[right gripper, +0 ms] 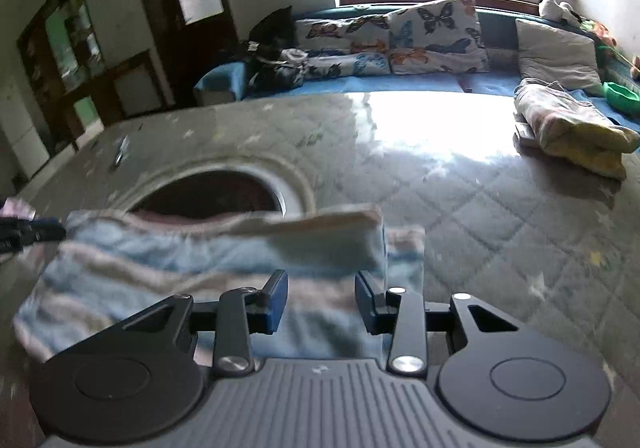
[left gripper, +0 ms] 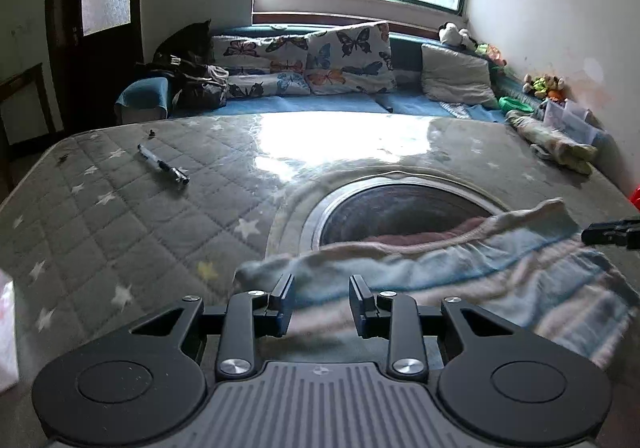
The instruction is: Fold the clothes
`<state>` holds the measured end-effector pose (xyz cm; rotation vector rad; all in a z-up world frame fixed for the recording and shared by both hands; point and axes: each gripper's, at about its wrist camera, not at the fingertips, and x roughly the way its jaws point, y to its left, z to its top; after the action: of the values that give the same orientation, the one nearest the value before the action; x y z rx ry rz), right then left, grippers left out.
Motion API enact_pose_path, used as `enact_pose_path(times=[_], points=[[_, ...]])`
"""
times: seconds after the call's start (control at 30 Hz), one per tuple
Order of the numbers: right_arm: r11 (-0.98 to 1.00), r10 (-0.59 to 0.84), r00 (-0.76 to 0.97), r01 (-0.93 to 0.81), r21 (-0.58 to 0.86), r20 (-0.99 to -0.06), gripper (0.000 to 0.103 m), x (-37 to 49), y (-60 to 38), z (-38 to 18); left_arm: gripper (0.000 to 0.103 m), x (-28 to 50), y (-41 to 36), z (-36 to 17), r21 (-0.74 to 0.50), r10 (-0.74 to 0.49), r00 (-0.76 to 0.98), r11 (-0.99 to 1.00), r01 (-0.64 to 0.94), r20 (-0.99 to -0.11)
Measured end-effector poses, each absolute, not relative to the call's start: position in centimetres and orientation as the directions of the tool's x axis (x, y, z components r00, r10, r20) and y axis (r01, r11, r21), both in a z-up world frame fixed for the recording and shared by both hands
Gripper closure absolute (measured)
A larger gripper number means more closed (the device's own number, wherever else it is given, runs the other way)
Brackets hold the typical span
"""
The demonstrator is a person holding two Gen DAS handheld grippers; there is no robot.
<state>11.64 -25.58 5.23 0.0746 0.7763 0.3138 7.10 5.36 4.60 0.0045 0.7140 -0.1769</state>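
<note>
1. The left gripper point(left gripper: 321, 298) and right gripper point(right gripper: 321, 294) both stand parted above the striped garment point(left gripper: 460, 280), pinching nothing.
2. The garment lies on the quilted counter point(left gripper: 132, 208).
3. Farther off, folded clothes point(right gripper: 572, 128) rest near butterfly pillows point(left gripper: 352, 56).

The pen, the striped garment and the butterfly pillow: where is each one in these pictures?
pen point(left gripper: 163, 165), left wrist view, middle of its barrel.
striped garment point(right gripper: 168, 260), right wrist view, on a blue stripe.
butterfly pillow point(left gripper: 352, 56), left wrist view, centre of its printed face.
</note>
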Motion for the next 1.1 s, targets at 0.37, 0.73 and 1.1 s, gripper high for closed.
enact_pose_path(times=[0.37,0.73,1.1], points=[[0.974,0.226,0.682,-0.177,0.143,-0.696,0.093,16.3,-25.8,3.0,0.073,9.5,6.5,2.1,-0.051,-0.131,0.715,0.990,0.132,-0.687],[0.958,0.273,0.661,-0.255,0.133,-0.699,0.091,17.4,-22.4,2.4,0.073,10.2,5.3,2.2,-0.016,-0.130,0.718,0.986,0.164,-0.684],[0.944,0.292,0.664,-0.316,0.096,-0.688,0.076,14.1,-21.7,4.6,0.068,7.0,7.9,3.9,-0.047,-0.107,0.738,0.994,0.102,-0.666]])
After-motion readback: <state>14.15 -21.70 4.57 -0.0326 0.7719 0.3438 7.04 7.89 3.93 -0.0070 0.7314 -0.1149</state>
